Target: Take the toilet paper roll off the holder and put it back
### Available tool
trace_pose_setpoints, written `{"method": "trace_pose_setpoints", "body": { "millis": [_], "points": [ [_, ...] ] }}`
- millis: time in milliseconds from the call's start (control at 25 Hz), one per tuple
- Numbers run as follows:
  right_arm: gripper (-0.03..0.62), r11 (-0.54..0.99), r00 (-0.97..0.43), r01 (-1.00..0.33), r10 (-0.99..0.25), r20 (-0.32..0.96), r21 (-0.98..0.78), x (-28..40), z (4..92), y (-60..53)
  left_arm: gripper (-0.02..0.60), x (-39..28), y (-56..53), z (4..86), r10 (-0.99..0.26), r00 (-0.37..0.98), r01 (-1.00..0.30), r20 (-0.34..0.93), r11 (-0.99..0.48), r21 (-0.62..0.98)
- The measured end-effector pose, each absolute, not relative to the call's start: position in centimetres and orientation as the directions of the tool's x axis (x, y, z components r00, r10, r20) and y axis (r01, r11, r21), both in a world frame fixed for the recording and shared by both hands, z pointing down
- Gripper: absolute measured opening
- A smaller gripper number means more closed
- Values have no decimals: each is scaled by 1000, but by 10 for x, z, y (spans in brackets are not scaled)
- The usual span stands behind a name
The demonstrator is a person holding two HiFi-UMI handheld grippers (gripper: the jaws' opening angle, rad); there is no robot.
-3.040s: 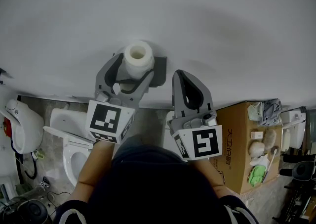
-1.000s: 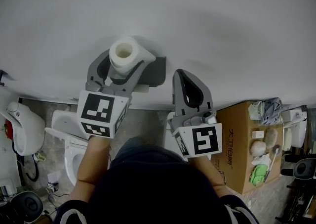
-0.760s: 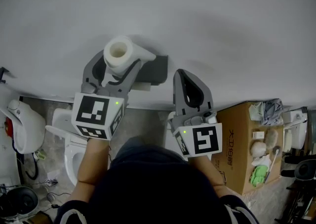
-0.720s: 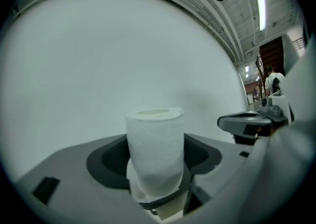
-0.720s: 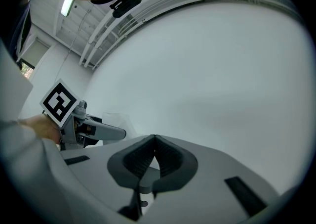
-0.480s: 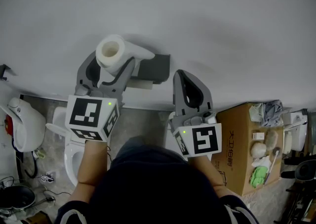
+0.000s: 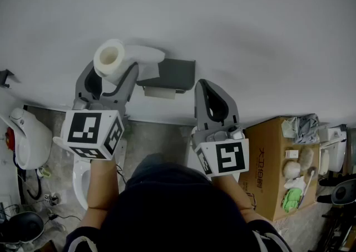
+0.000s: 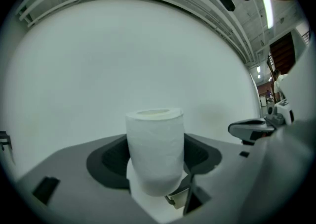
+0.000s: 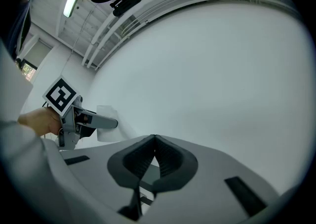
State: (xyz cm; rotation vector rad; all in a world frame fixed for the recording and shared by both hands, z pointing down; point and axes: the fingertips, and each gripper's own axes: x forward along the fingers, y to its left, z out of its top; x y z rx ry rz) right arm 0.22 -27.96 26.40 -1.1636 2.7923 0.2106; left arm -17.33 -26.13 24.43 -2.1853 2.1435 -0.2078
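We've got the toilet paper roll [image 7: 109,57] clamped in our left tongs [image 7: 111,70], off the holder [image 7: 173,73], at its ten o'clock. Right tongs [image 7: 204,85] are pinched together, empty. Careful: that loose tail [image 7: 146,57] could snag or unspool when the roll goes back.

Soft, even light on the white wall [image 7: 233,17] — shadows faint. Gripper views bulge fisheye, corners black; ceiling strip light [image 9: 69,6] glares; toilet paper roll [image 8: 154,151] sharp.

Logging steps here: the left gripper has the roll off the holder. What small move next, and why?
Probably ease the roll rightward onto the holder: the left gripper clamps it left of the holder; the right gripper is shut, empty.
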Motion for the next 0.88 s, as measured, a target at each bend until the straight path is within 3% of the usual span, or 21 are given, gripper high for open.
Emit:
{"method": "trace_pose_setpoints", "body": {
  "millis": [880],
  "points": [
    [15, 690, -694, -719, -704, -155, 87, -2, 265, -277, 311, -200, -250, 254, -996, -32, -991, 78, 21, -136]
  ]
}}
